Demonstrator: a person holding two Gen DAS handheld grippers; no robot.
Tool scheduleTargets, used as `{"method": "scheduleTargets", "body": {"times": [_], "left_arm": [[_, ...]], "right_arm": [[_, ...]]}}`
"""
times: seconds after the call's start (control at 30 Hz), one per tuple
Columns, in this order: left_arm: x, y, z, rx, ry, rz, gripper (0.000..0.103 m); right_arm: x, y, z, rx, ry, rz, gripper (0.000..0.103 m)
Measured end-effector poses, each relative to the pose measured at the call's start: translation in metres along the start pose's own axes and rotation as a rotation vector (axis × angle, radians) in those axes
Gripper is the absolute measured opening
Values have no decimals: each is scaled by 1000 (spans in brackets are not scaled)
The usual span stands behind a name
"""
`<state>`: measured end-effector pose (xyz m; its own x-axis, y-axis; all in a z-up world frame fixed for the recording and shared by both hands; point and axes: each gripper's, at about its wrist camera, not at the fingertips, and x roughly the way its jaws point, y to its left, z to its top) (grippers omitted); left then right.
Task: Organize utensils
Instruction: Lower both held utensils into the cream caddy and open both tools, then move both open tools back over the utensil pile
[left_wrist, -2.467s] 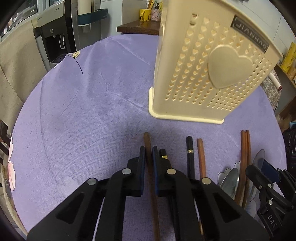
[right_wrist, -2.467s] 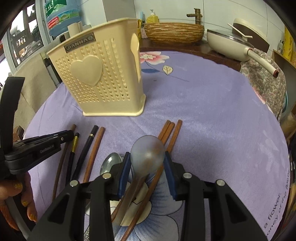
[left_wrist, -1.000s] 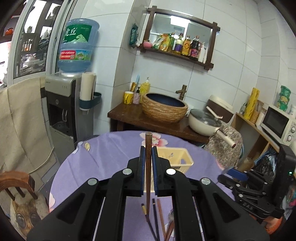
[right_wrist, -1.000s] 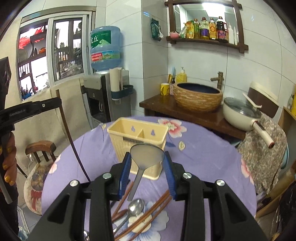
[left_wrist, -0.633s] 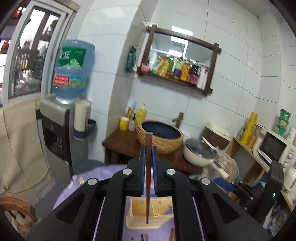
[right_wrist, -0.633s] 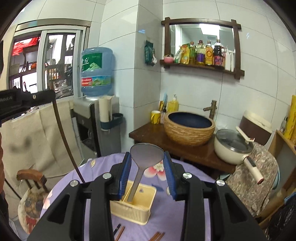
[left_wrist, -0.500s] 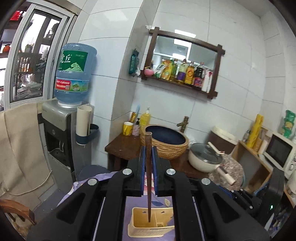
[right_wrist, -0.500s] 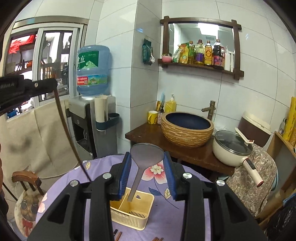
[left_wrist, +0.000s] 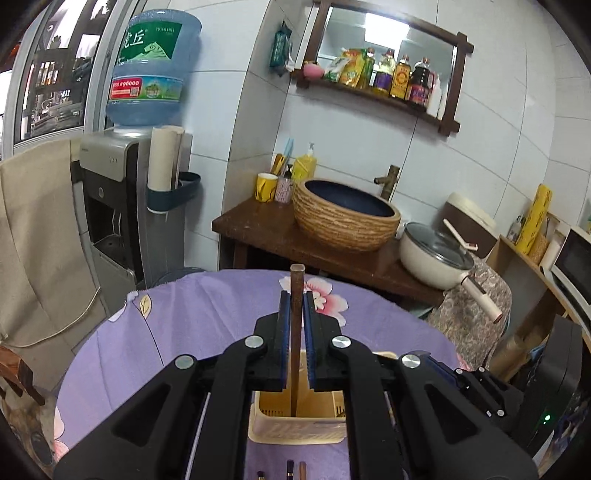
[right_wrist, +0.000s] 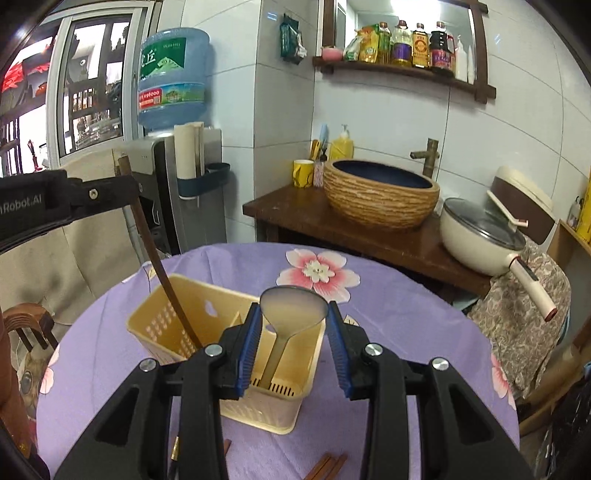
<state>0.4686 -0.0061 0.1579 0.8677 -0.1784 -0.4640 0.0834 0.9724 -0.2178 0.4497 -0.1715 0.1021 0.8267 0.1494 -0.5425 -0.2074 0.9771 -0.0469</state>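
A cream slotted utensil holder (right_wrist: 177, 317) stands on the purple floral tablecloth (right_wrist: 388, 295). My left gripper (left_wrist: 296, 299) is shut on a brown chopstick (left_wrist: 295, 332) held upright, its lower end down inside the holder (left_wrist: 295, 430). In the right wrist view this chopstick (right_wrist: 162, 273) slants from the left gripper (right_wrist: 92, 195) into the holder's left compartment. My right gripper (right_wrist: 293, 314) is shut on a metal spoon (right_wrist: 293, 306), bowl up. The spoon's handle reaches down into the right compartment.
More chopsticks (left_wrist: 290, 470) lie on the cloth in front of the holder, and a brown pair (right_wrist: 328, 467) lies at the near edge. Behind the round table are a wooden counter (right_wrist: 369, 240) with a woven basin, a lidded pan (right_wrist: 480, 236) and a water dispenser (right_wrist: 177, 184). A wooden chair (right_wrist: 29, 325) stands at the left.
Both grippers came forward and down over the holder, which now looks larger and closer. The chopstick's end and the spoon's handle now sit inside its compartments. Both grips are unchanged.
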Motion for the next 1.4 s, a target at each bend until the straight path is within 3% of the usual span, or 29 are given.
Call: {"method": "scheduleTargets", "body": {"times": [0.3, 0.37, 0.43, 0.47, 0.5, 0.53, 0.57, 0.6, 0.7, 0.77, 0.87, 1.0, 1.2, 1.4], "left_arm": [[14, 1, -11, 14, 25, 16, 7], [14, 2, -11, 11, 34, 13, 7], [13, 2, -10, 18, 36, 15, 8], [10, 2, -10, 22, 33, 17, 17], [7, 3, -10, 23, 28, 15, 37], [1, 5, -11, 15, 11, 6, 51], [-8, 9, -12, -3, -17, -6, 76], [-16, 13, -14, -19, -44, -19, 84], [-41, 24, -28, -25, -65, -59, 90], [-54, 27, -44, 5, -44, -24, 96], [-68, 32, -78, 49, 5, 38, 98], [-72, 40, -127, 56, 113, 59, 98], [-69, 31, -183, 109, 215, 22, 97], [-61, 5, -214, 239, 316, -68, 73]], "right_arm": [[9, -2, -9, 14, 8, 8, 35], [9, -5, -9, 20, 1, 17, 43], [4, -8, -10, 49, -30, 15, 67], [1, -9, -11, 60, -38, 17, 70], [-3, -10, -12, 67, -41, 19, 71], [-7, -11, -13, 69, -44, 18, 71], [-12, -12, -14, 73, -52, 15, 71], [-20, -13, -17, 77, -67, 16, 71], [-43, -18, -29, 77, -94, 0, 72], [-55, -23, -42, 90, -82, 0, 75], [-69, -29, -66, 118, -45, -17, 77], [-74, -29, -101, 139, 39, -11, 77], [-62, -22, -146, 160, 148, -27, 76], [-52, -26, -171, 192, 211, -54, 70]]}}
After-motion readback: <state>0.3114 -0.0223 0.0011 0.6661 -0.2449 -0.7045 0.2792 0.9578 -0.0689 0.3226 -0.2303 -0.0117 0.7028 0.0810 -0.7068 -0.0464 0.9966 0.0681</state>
